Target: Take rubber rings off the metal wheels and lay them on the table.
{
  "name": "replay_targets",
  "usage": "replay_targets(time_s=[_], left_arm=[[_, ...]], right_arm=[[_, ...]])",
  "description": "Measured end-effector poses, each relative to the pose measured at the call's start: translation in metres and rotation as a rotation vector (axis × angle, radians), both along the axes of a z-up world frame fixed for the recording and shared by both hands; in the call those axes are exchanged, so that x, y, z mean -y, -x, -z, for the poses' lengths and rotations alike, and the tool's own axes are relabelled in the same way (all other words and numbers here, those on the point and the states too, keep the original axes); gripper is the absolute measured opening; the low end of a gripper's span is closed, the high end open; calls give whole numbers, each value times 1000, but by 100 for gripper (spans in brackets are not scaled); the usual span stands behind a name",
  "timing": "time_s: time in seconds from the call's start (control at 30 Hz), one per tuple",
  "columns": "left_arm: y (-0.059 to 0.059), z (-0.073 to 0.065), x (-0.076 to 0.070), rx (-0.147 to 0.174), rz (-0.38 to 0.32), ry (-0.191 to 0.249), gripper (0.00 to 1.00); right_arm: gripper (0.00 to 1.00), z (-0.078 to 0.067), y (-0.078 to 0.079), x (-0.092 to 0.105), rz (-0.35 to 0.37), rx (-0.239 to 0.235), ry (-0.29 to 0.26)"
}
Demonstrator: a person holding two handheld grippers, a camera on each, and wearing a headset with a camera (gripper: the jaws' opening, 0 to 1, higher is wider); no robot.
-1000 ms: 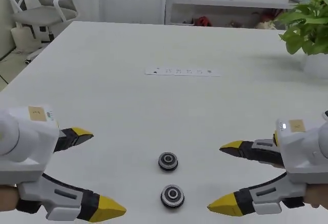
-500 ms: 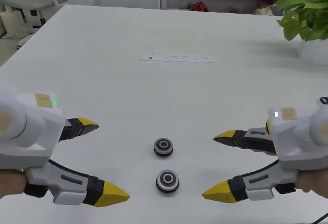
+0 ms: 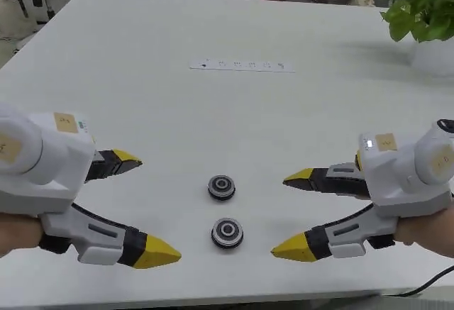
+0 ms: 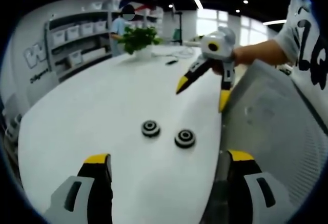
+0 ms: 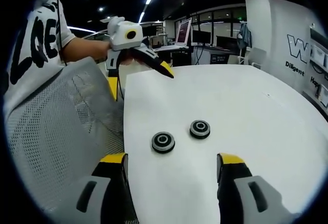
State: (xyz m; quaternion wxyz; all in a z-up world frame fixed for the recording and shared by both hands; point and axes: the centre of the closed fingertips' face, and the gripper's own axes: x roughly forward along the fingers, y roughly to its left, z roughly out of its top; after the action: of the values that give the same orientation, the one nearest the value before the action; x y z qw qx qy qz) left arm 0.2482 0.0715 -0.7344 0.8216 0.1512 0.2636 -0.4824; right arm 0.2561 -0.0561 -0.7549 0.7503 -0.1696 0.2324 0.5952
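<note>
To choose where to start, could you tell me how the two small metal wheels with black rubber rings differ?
The nearer black-ringed metal wheel lies closer to the person on the white table; the farther black-ringed metal wheel lies further in. The nearer wheel sits slightly right of the farther wheel in the head view. Both lie flat, apart and ungripped.

Left gripper (image 4: 168,157) gapes wide before two wheels (image 4: 150,128)
</note>
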Motion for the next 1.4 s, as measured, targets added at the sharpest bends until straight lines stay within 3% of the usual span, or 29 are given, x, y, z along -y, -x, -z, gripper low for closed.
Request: replay_targets(time_s=[0.77, 1.03, 1.4], left_arm=[[-2, 1, 15, 1, 65, -13, 88], [-4, 5, 18, -2, 94, -28, 84], [-5, 8, 23, -2, 123, -16, 79]], right_arm=[[54, 6, -3, -6, -59, 7, -3], [51, 8, -2, -10, -75, -9, -11], [45, 14, 1, -15, -100, -40, -17]])
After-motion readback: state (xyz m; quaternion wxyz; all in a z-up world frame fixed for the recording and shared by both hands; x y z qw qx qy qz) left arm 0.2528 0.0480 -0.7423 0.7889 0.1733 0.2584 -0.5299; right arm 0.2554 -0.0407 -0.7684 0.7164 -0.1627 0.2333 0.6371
